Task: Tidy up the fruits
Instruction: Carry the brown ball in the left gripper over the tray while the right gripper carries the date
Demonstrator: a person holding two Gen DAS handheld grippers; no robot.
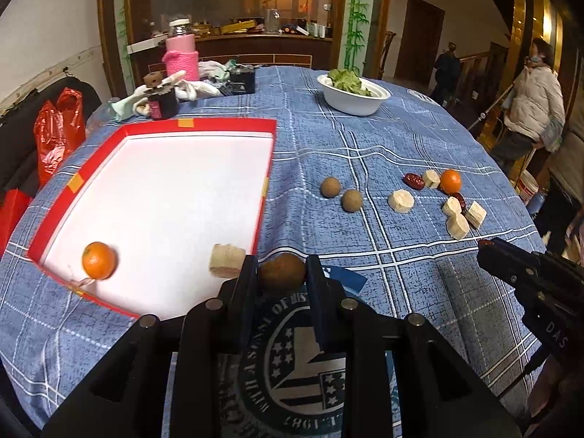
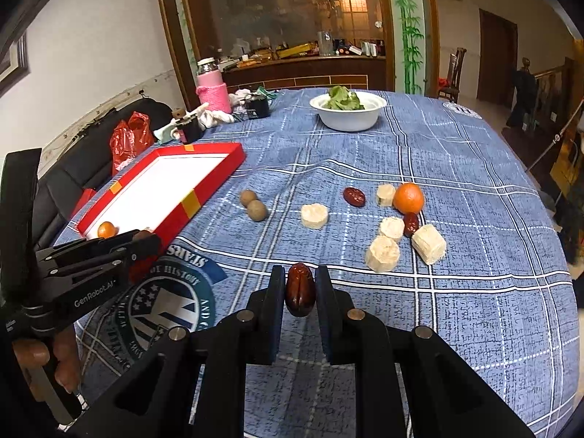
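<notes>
Left wrist view: left gripper (image 1: 281, 273) jaws clamped on a brown round fruit (image 1: 281, 272), held above the tabletop (image 1: 365, 138). Just left of the jaws, red tray (image 1: 219, 124) with white floor holds an orange (image 1: 99, 260) near its close corner and a pale cut chunk (image 1: 226, 265) right beside the left jaw. Beyond the jaws, to the right: two more brown round fruits (image 1: 341, 194) on the blue plaid cloth, then a cluster of pale chunks (image 1: 458, 208), red dates (image 1: 414, 181) and a second orange (image 1: 450, 181). Far ahead, white bowl (image 1: 352, 104) with green leaves in it. Right gripper's black body enters at the right edge; its jaws cannot be read here.

Right wrist view: right gripper (image 2: 300, 292) jaws clamped on a dark red date (image 2: 300, 289), upright between the pads, off the tabletop. Ahead and right of the jaws: pale chunks, two dates, one orange, loose on the cloth. Ahead and left: two brown fruits, then the red tray with an orange inside. Left gripper sits far left, over the tray's near corner, a hand (image 2: 47, 361) on its handle. White bowl of greens far ahead.
</notes>
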